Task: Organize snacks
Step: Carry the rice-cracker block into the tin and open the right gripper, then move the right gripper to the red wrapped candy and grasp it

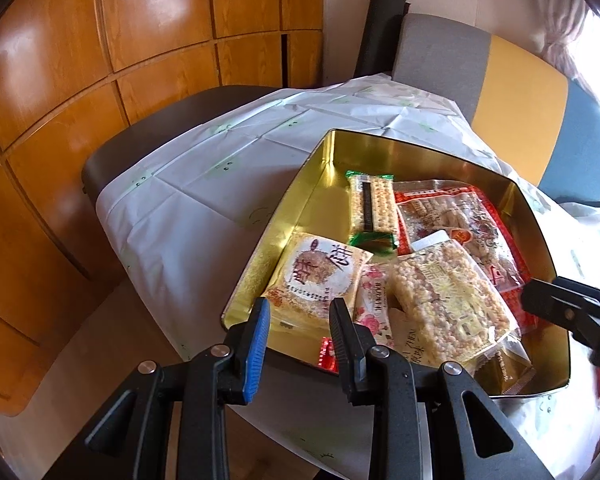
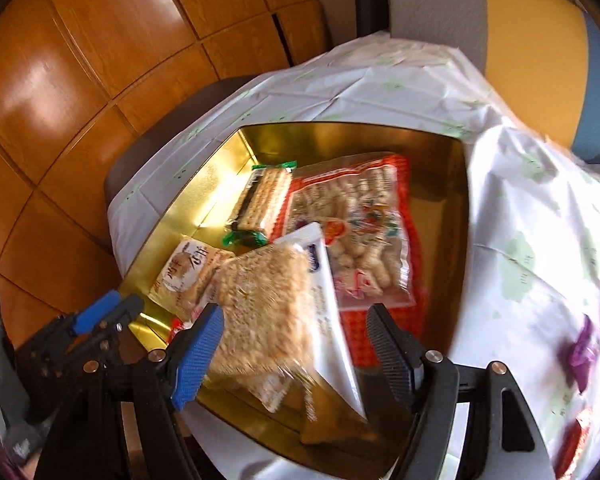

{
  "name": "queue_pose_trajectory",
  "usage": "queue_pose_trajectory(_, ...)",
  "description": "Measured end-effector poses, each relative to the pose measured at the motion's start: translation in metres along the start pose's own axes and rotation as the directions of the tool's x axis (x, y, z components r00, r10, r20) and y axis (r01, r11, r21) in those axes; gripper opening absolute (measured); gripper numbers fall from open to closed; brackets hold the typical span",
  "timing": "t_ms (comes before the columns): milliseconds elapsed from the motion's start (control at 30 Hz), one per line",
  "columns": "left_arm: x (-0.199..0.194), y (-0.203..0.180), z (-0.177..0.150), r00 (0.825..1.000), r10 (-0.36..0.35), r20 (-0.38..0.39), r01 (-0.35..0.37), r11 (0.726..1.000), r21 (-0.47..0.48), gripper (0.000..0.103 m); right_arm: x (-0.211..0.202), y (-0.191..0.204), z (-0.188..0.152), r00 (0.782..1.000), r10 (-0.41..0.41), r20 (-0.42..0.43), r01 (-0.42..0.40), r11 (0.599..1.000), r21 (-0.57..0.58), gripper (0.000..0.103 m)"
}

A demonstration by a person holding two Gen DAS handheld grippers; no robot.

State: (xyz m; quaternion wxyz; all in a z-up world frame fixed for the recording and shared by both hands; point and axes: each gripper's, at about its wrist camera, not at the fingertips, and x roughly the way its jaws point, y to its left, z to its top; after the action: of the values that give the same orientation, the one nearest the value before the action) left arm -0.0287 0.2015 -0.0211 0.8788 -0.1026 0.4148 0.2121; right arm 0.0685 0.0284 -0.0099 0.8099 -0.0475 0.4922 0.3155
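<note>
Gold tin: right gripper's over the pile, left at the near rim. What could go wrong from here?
1. The snacks overlap in the gold tin: the puffed-rice pack lies on the red bag, so the open right gripper may drag both.
2. The left gripper sits at the near wall; a nudge could slide the tin on the loose tablecloth.

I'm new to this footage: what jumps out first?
A shiny gold tin on the white tablecloth, holding snack packets. Biggest is the red peanut bag at the tin's far side, with a puffed-rice bar overlapping it. The open right gripper straddles that bar.
</note>
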Motion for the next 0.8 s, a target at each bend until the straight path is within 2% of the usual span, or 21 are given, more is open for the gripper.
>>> queue_pose_trajectory(200,-0.006,-0.013,0.0,1.0,-0.015,0.014,0.015,0.999,0.036,0.031,-0.032,-0.016,-0.017,0.996,-0.05,0.072,0.051,0.999,-0.019,0.075)
queue_pose_trajectory(400,-0.009,-0.028,-0.001,0.999,-0.033,0.012,0.032,0.997,0.072,0.031,-0.069,-0.043,-0.039,0.988,-0.113,0.104,0.116,0.993,-0.024,0.075)
queue_pose_trajectory(633,-0.014,-0.046,-0.002,0.998,-0.056,0.016,0.053,0.992,0.113,0.031,-0.105,-0.096,-0.063,0.971,-0.223,0.086,0.223,0.975,0.011,0.075)
queue_pose_trajectory(800,-0.019,-0.059,-0.001,0.997,-0.071,0.026,0.066,0.988,0.142,0.031,-0.127,-0.155,-0.081,0.956,-0.292,0.02,0.29,0.955,0.057,0.075)
